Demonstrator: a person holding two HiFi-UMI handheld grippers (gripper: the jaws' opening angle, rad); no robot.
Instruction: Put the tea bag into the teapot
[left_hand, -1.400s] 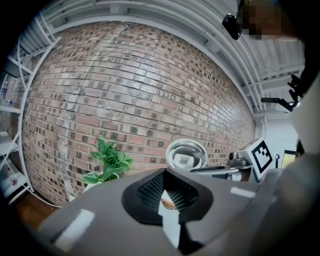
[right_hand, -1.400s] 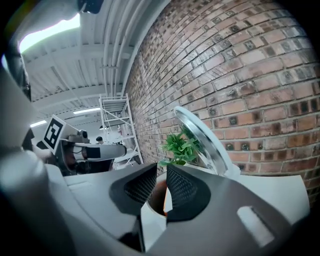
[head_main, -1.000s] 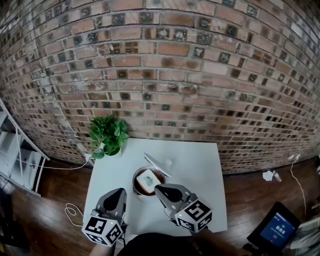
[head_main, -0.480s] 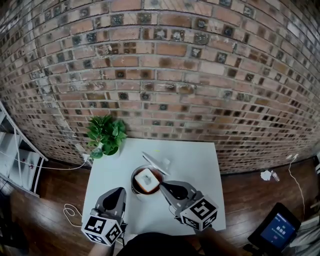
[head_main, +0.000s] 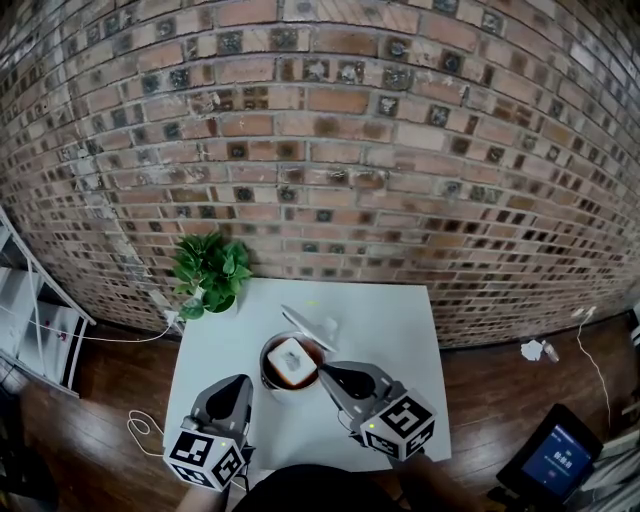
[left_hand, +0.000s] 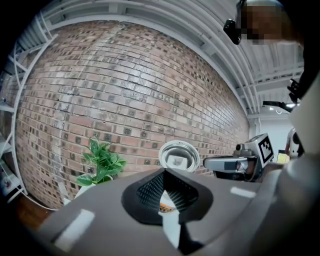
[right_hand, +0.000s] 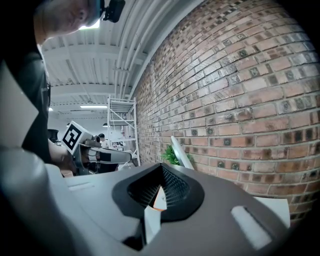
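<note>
Inside the teapot (head_main: 272, 382) lay the tea bag (head_main: 292, 360), a pale square resting flat in the dark hollow, so the drop itself looked done. By my judgement nothing of the task was left, unless the lid (head_main: 311, 324) was meant to go back on, which the task did not ask; it leaned tilted at the teapot's far rim. Just beside the teapot, on its right, sat the right gripper (head_main: 326, 372), its tip pointing at the rim but apart from it as far as the head view showed; its own view had the jaws clenched together with nothing gripped, only a sliver of teapot and table showing past the pads. Near the front-left edge hung the left gripper (head_main: 240, 383), a little off from the teapot, its jaws likewise pressed together and empty, aimed at teapot and lid. Around them spread the white table (head_main: 400, 330), with a plant (head_main: 212, 272) at its far-left corner against the brick wall (head_main: 330, 150)
</note>
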